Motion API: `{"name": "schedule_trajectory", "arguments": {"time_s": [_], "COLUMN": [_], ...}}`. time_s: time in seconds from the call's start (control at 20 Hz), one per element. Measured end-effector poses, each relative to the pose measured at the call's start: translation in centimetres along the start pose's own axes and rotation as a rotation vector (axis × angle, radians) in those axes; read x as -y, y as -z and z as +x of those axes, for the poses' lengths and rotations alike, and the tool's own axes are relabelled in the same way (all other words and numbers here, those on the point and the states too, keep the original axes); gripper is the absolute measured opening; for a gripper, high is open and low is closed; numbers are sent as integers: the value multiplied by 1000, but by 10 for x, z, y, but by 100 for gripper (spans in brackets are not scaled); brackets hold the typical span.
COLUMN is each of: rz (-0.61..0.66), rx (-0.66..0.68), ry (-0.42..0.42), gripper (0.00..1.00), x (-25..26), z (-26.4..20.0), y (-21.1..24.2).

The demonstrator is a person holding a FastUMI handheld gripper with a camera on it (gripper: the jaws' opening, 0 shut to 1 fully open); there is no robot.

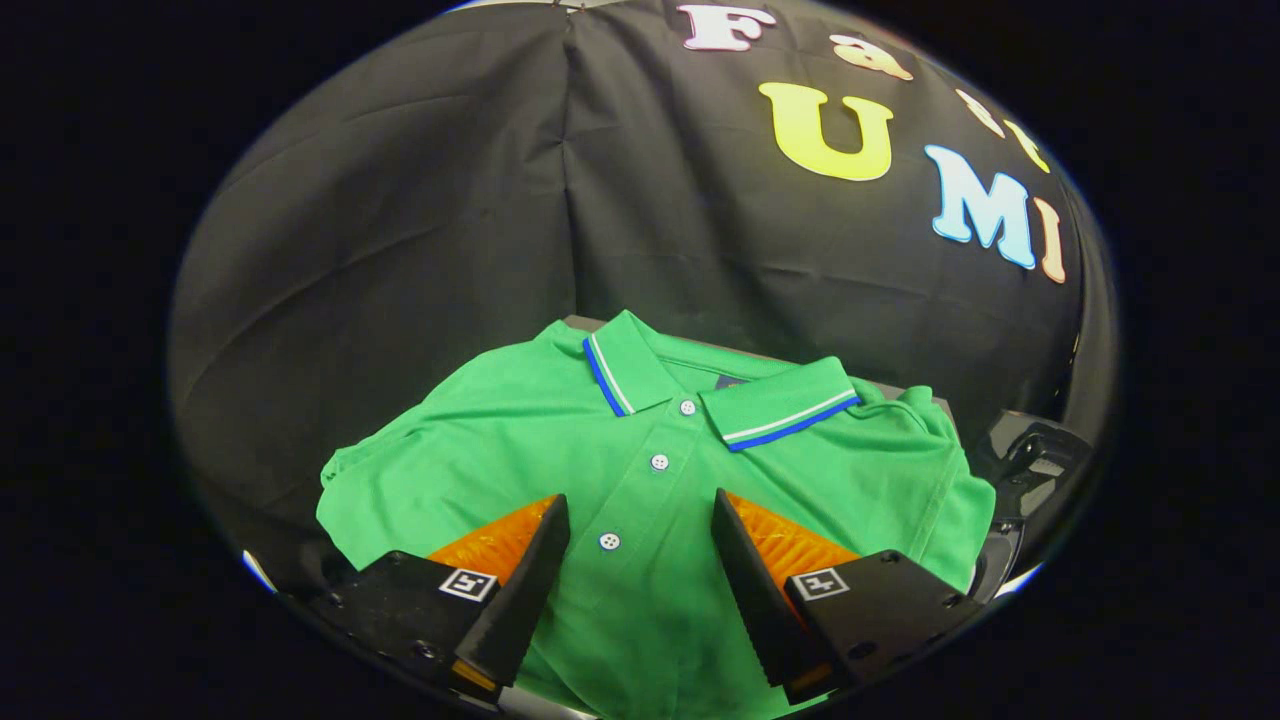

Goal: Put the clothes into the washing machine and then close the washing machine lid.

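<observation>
Fingers [545, 535] of the gripper [640, 520] stand wide apart, gripping nothing, over the placket of a smooth green knit polo shirt [560, 440] with blue-and-white-striped collar, spread flat beneath them.

A big black cloth wall [450, 200] hangs at the back. It is soft and has many folds and wrinkles. One long crease runs straight down near the middle, like a seam where two parts of the cloth meet. Light falls on the cloth from the front, so the folds look a bit grey and shiny in places. The cloth curves around on both sides. Down low the room gets very dark. At the far right there is a dark thing [1030, 460] with shiny edges, too dim to name.
</observation>
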State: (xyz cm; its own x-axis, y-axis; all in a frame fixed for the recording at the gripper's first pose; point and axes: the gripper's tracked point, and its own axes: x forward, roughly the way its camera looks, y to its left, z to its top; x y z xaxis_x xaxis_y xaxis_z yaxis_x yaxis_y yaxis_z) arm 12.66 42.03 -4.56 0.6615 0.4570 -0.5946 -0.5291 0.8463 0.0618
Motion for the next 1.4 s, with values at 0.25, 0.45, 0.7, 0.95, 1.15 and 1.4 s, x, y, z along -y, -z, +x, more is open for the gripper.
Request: {"name": "schedule_trajectory", "arguments": {"time_s": [0.25, 0.45, 0.7, 0.95, 1.15, 1.4], "rz": [1, 37, 34, -2, 26, 35], "rx": [-7, 14, 49, 151, 193, 243], "ry": [-10, -43, -85, -79, -81, -73], "gripper": [37, 16, 2, 2, 1, 2], "x": [-2, -2, -4, 3, 11, 34], "z": [0, -1, -11, -36, -51, -71], "y": [-2, -1, -10, -33, -39, -48]}}
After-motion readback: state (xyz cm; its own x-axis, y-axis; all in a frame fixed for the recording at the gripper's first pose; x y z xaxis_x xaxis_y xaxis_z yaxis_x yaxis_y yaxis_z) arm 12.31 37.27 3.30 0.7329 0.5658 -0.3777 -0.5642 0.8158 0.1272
